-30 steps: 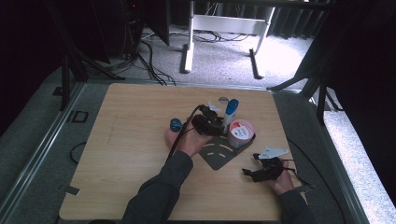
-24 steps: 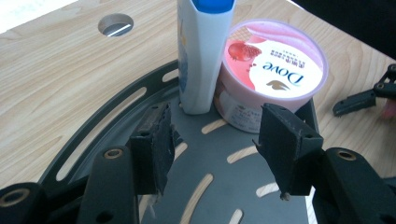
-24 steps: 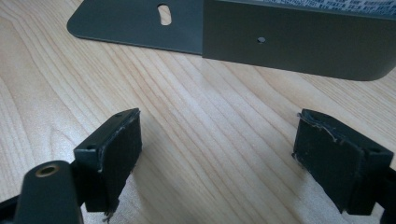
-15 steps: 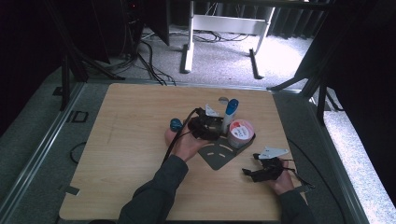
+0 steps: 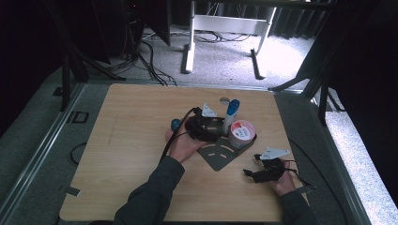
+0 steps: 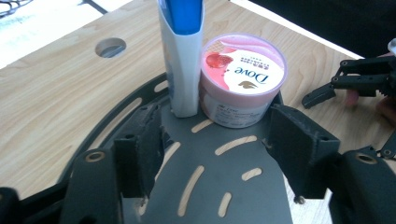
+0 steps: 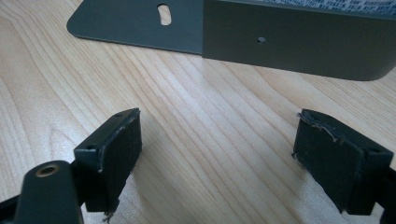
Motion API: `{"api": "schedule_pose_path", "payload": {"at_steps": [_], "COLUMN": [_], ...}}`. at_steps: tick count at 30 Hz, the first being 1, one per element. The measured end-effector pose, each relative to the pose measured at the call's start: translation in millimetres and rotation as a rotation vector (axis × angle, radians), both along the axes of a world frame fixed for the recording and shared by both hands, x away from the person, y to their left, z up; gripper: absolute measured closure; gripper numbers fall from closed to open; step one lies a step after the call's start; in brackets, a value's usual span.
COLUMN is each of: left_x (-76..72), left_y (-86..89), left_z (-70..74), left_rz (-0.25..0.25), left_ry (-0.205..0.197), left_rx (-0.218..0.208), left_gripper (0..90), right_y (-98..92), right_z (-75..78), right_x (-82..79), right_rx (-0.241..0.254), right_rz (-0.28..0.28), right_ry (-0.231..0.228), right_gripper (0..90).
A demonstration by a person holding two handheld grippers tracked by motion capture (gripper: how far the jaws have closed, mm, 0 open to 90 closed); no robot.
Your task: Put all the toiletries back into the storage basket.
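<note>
Left gripper view: left gripper point(image 6: 212, 154) jaws wide over the grey slotted plate point(image 6: 210, 186), facing the Dove tub point(image 6: 243, 79) touching an upright blue-and-white bottle point(image 6: 183, 56); advancing risks toppling the bottle; right gripper point(image 7: 219, 158) wide, empty.

- In the high view the table point(image 5: 117, 140) is evenly lit, while the surroundings fall to near black at left and right.
- A patch of floor point(image 5: 281, 58) beyond the table is blown out white.
- The high view is soft, with small details smeared.
- In the left gripper view the jar lid point(image 6: 243, 70) shows mild glare; the near fingers point(image 6: 299, 144) are blurred.
- In the right gripper view the wood grain is sharp and shadows are soft.
</note>
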State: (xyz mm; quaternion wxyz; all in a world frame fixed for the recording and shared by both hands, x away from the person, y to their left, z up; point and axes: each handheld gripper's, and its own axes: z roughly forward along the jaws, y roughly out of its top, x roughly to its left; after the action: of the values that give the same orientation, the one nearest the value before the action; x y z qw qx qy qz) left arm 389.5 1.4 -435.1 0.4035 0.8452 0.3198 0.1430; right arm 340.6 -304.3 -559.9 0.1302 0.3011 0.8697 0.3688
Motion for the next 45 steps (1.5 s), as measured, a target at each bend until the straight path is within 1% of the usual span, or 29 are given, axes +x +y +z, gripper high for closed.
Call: {"api": "schedule_pose_path", "payload": {"at_steps": [4,7,10,11,16,25,27,28,32,36,39,41,42,45], "left_x": [-1.4,-2.9,-3.7,-4.1,-3.9,-1.4,0.5,1.6,4.2,6.2,8.1,8.4,8.9,8.7], "left_y": [6.7,12.6,16.7,20.9,30.7,49.9,54.4,57.2,64.0,70.6,75.7,76.8,78.6,79.8], "left_z": [2.1,4.2,5.4,5.7,5.5,7.0,7.0,6.4,4.4,0.0,-6.2,-7.6,-10.7,-14.2], "left_rz": [0.019,0.033,0.042,0.056,0.088,0.144,0.157,0.172,0.189,0.204,0.212,0.211,0.203,0.194], "left_ry": [-0.017,-0.029,-0.037,-0.043,-0.043,-0.056,-0.053,-0.054,-0.046,-0.039,-0.029,-0.025,-0.018,-0.015], "left_rx": [0.008,-0.008,-0.014,-0.024,-0.027,-0.03,-0.032,-0.036,-0.039,-0.04,-0.037,-0.042,-0.043,-0.041], "left_gripper": [32.7,31.5,29.1,29.1,25.2,23.7,22.9,22.1,18.9,18.7,18.7,18.7,18.8,19.0], "right_y": [0.0,0.0,0.0,0.0,0.0,0.0,0.0,0.0,0.0,0.0,0.0,0.0,0.0,0.0], "right_z": [0.0,0.0,0.0,0.0,0.0,0.0,0.0,0.0,0.0,0.0,0.0,0.0,0.0,0.0], "right_x": [0.0,0.0,0.0,0.0,0.0,0.0,0.0,0.0,0.0,0.0,-0.1,-0.1,-0.1,-0.1], "right_rx": [0.0,0.0,0.0,0.0,0.0,0.0,0.0,0.0,0.0,0.0,0.0,0.0,0.0,0.0], "right_rz": [0.0,0.0,0.0,0.0,0.0,0.0,0.0,0.0,0.001,0.0,0.0,0.0,0.0,0.0], "right_ry": [0.0,0.0,0.0,0.0,0.0,-0.001,-0.001,-0.001,0.0,0.0,0.001,0.001,0.001,0.002], "right_gripper": [15.1,15.0,15.1,15.1,15.1,15.1,15.0,15.1,15.1,15.1,15.1,15.0,15.1,15.1]}}
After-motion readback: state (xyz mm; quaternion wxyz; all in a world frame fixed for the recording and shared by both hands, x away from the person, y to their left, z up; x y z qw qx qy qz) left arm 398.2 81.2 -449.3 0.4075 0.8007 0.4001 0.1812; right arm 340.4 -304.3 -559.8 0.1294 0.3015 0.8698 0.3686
